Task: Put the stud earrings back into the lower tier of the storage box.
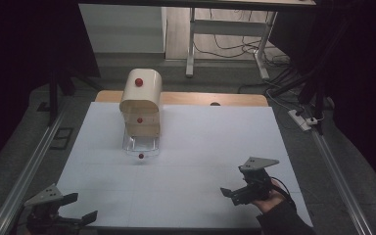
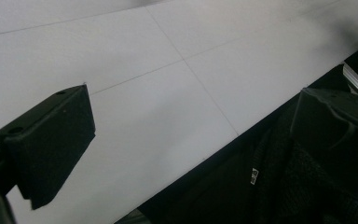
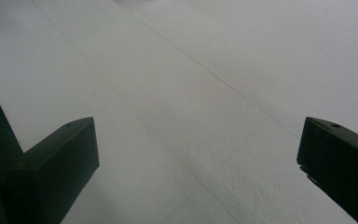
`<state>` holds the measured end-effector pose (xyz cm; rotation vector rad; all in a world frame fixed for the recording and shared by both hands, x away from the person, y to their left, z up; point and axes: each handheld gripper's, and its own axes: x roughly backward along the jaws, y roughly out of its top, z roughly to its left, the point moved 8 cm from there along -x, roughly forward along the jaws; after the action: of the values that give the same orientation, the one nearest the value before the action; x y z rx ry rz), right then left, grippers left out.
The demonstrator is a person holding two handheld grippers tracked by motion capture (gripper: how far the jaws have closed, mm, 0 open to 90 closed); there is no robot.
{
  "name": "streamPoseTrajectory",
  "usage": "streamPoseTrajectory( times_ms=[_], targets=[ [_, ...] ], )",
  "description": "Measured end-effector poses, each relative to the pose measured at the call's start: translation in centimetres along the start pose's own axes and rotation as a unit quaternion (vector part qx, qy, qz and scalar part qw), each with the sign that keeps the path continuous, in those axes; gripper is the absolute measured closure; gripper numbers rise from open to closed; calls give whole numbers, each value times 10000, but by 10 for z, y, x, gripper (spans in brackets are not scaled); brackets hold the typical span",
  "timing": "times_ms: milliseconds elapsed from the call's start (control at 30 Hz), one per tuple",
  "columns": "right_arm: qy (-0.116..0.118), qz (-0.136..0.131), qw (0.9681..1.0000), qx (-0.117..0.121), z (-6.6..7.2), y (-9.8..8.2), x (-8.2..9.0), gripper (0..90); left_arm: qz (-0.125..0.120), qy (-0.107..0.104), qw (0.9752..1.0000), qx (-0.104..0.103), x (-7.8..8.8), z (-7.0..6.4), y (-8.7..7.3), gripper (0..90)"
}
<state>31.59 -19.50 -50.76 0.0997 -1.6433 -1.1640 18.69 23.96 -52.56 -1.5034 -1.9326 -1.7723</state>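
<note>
Nothing appears to have been handled yet: both grippers sit at the near edge of the white table surface (image 1: pixel 200 161), well apart from the only thing on it. That is a small cream bread-box-like cabinet (image 1: pixel 141 100) with a rounded top and red knobs (image 1: pixel 139 82), standing toward the far left of the surface, near the far edge. Its bottom clear drawer (image 1: pixel 141 146) looks pulled out toward the person, with a red knob at its front, though the dim light makes it hard to tell if anything lies inside. The left gripper (image 1: pixel 73 209) hangs at the near left corner with its jaws spread and nothing between them; in the left gripper view it looks along the near edge over bare surface. The right gripper (image 1: pixel 232 192) is held in a hand (image 1: pixel 274 196) near the near right corner, jaws wide apart and empty, and the right gripper view shows bare surface between them. Judging from this, the whole job on the cabinet remains: a reach across to it, then work on the drawer or its knobs.
</note>
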Motion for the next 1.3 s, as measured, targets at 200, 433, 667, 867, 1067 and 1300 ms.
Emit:
streamPoseTrajectory(
  times_ms=[200,433,667,867,1067,1300],
  targets=[
    [-216,-46,9996,-197,-10,-11,15,0,-70,-12,9999,72,1,1,0,0],
    [-425,-126,9975,-553,-20,-27,34,0,-133,-3,9998,132,3,2,1,0],
    [-631,-226,9940,-863,-26,-41,54,0,-196,49,9996,189,4,4,1,0],
    [-745,-273,9918,-1006,-27,-50,66,0,-213,85,9996,188,4,4,1,0],
    [-829,-235,9905,-1067,-26,-58,76,0,-172,85,9997,158,4,4,0,0],
    [-895,52,9905,-1043,-22,-66,78,0,-144,72,9997,155,3,4,0,0]
  ],
)
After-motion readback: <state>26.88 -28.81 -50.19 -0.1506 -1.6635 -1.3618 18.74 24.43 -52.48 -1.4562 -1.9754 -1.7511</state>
